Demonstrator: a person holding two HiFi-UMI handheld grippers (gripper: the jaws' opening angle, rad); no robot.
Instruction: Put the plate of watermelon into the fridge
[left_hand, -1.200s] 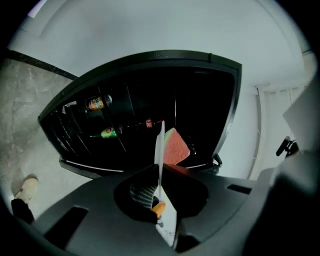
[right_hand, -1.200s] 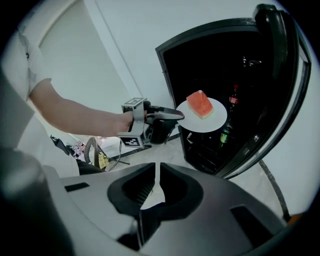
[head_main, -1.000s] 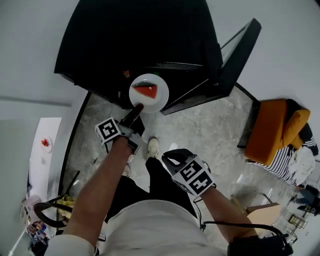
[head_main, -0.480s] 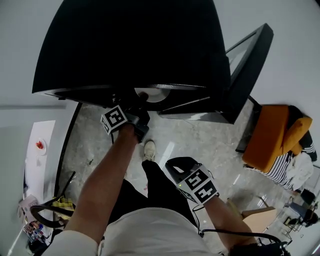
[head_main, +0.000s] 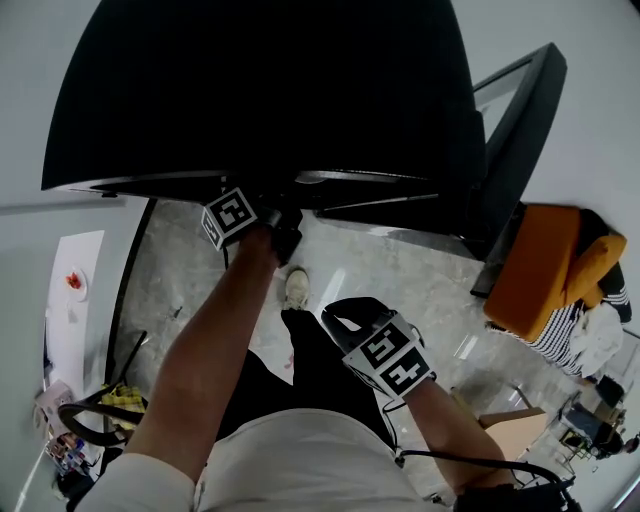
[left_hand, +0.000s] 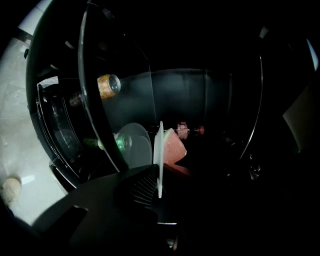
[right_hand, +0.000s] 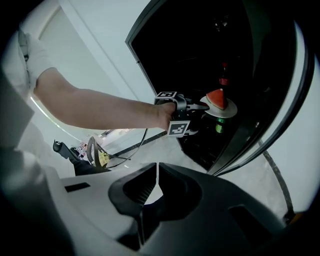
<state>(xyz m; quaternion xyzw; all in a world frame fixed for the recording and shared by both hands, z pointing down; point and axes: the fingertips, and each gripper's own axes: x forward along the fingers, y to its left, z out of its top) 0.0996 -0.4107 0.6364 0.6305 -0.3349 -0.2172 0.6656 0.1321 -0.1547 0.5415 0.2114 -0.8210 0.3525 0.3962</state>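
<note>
Dim shapes, perhaps bottles (left_hand: 107, 86), lie beside the plate (left_hand: 159, 150) in the fridge (head_main: 260, 90).

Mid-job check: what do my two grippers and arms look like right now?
The left gripper and right gripper are both black and two-jawed, each bearing a white cube printed with black square markers. A thin black cable runs back from the right one. Arms are bare below a white short-sleeved top.

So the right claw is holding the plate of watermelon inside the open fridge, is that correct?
Not quite. The left claw is the one holding the plate of watermelon inside the open fridge. The right gripper view shows this. The right claw is shut on nothing.
</note>
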